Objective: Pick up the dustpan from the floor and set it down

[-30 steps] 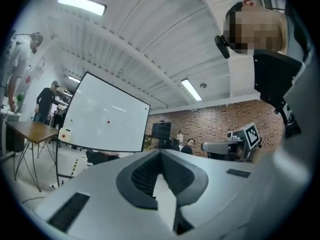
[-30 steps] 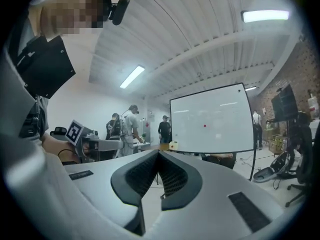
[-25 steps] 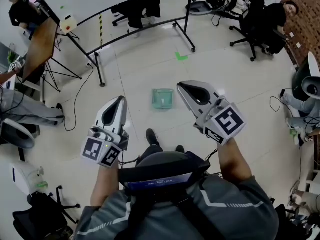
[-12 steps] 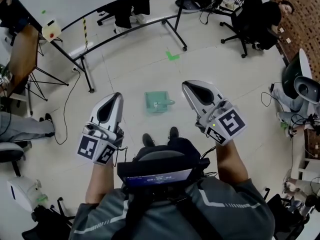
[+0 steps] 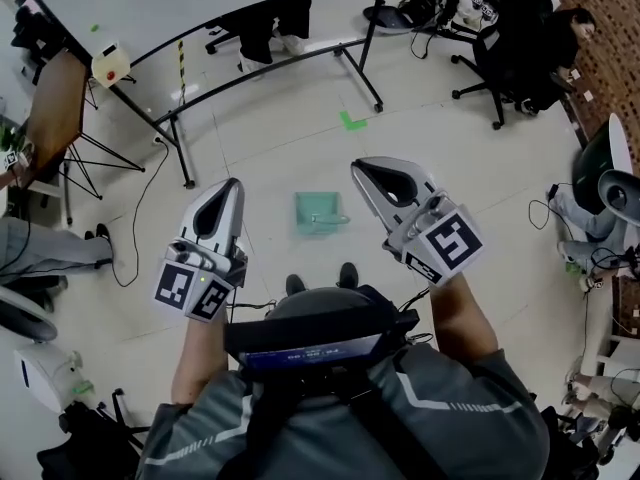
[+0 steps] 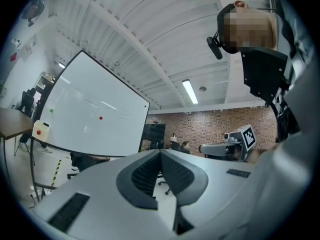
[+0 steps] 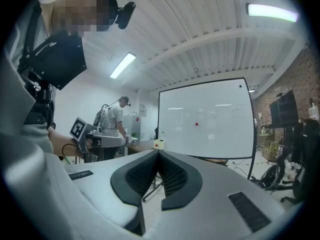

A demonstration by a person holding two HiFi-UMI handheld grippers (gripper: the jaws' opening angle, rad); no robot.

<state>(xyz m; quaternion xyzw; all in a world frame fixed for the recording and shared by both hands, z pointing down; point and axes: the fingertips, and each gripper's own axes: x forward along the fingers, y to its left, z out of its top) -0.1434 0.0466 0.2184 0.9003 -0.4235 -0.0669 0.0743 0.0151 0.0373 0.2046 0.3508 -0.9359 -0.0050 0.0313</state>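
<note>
Presently, both tools were clenched and empty. The left gripper (image 6: 160, 154) showed its ribbed pads pressed together with nothing between them, and the right gripper (image 7: 158, 154) showed the same. Both were held level, high above the floor.

The dustpan (image 5: 318, 211) lay flat on the floor (image 5: 270, 138), just ahead of the person's shoes (image 5: 347, 274). In the head view it sat between the two grippers, touched by neither.

Handling (judged): pale green, apparently moulded plastic, so probably light and stiff with a smooth, somewhat slippery skin. The tray walls looked thin and could flex or slide out of a pinch. The short handle (image 5: 337, 219) at its near right edge seemed the best purchase, gripped across its width. Neither gripper could take it without first opening and coming well down.

Surface and room: hard, pale, glossy floor with tile seams and a green tape mark (image 5: 351, 120) beyond the dustpan. A wheeled whiteboard (image 5: 200, 3) stood further off. Office chairs (image 5: 485, 63) and loose cables (image 5: 150, 198) lay at the margins, well apart from the dustpan.
</note>
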